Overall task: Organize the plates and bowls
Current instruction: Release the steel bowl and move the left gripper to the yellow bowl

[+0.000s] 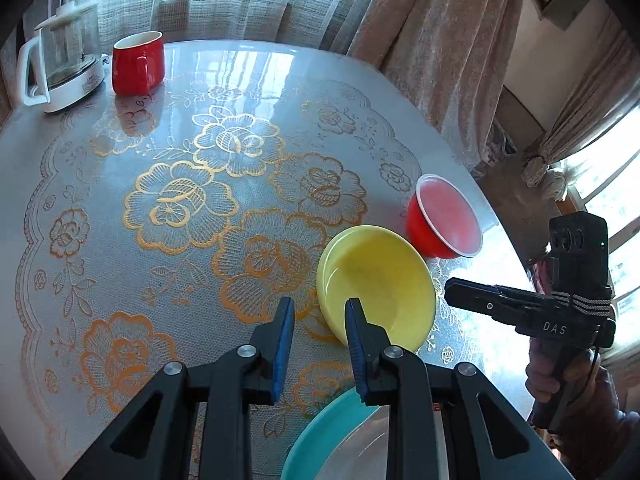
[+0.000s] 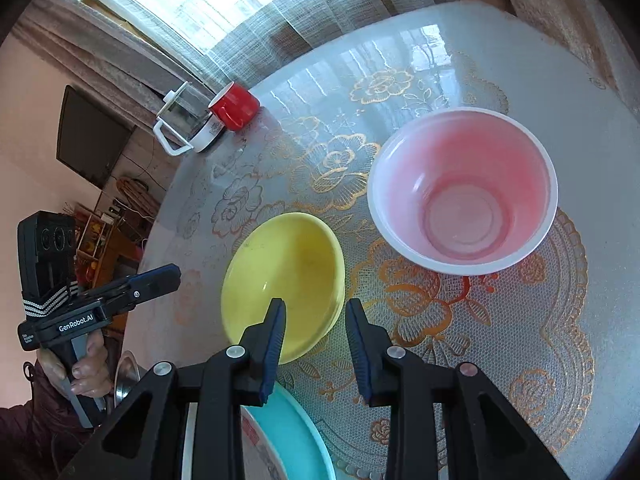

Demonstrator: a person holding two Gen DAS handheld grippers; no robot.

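Observation:
A yellow bowl (image 1: 376, 284) (image 2: 286, 286) stands on the round table, with a red bowl with a white rim (image 1: 444, 218) (image 2: 464, 190) just beyond it. A teal plate (image 1: 320, 436) (image 2: 292, 436) with a clear plate lying in it sits at the near table edge. My left gripper (image 1: 320, 306) is open and empty, its right finger over the yellow bowl's near rim. My right gripper (image 2: 316, 308) is open and empty over the same bowl's near right rim. Each gripper also shows in the other's view, the right one (image 1: 452, 286) and the left one (image 2: 176, 272).
A red mug (image 1: 138, 62) (image 2: 234, 106) and a glass kettle with a white handle (image 1: 60, 58) (image 2: 186, 124) stand at the far edge of the table (image 1: 160, 200). Curtains hang behind it. A metal plate (image 2: 124, 376) shows off the table's near left edge.

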